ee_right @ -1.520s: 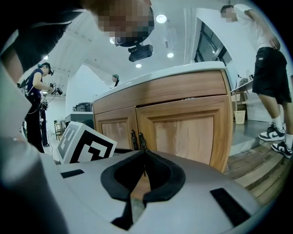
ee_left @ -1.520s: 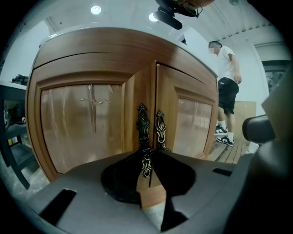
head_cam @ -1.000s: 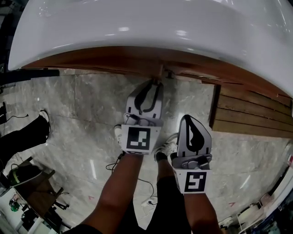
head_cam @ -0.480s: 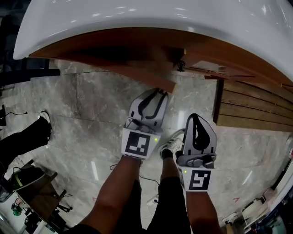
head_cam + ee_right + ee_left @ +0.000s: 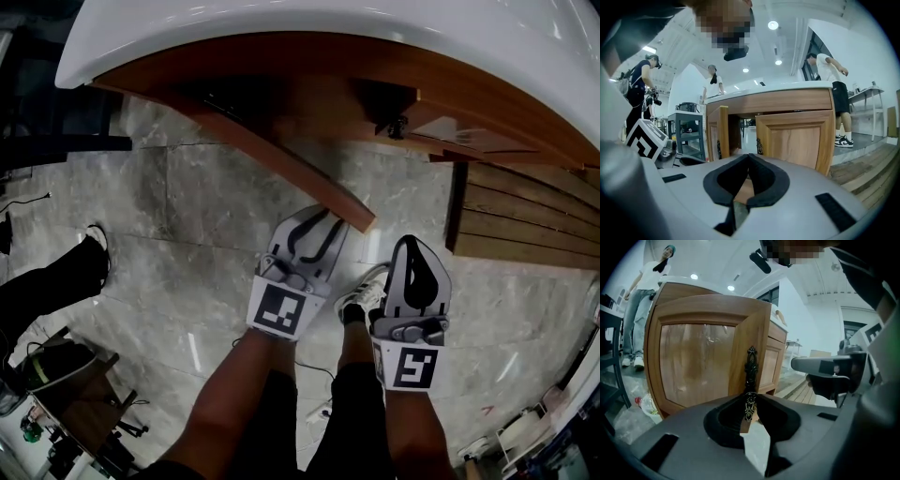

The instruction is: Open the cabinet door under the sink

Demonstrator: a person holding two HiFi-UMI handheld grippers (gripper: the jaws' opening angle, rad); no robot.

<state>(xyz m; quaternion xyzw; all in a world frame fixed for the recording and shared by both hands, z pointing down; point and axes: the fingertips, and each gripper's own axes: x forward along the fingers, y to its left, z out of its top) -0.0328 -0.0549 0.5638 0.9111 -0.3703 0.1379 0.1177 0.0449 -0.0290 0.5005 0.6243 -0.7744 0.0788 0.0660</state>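
Two jaws of the left gripper (image 5: 749,411) are pinching the dark ornate handle (image 5: 750,376) of the cabinet door (image 5: 696,362), nearly closed around its lower end. The grip is sitting low on the handle, likely so the pull runs straight out from the door's free edge. The door is standing well ajar under the white sink (image 5: 328,23). The right gripper (image 5: 748,161) is hovering alongside, pads together on nothing, probably parked out of the door's path.

The left gripper view is showing the pinch itself. The head view is giving only the door's top edge angling outward. The right gripper view is revealing the dark opening (image 5: 735,129) and a second door (image 5: 797,140), looking closed.
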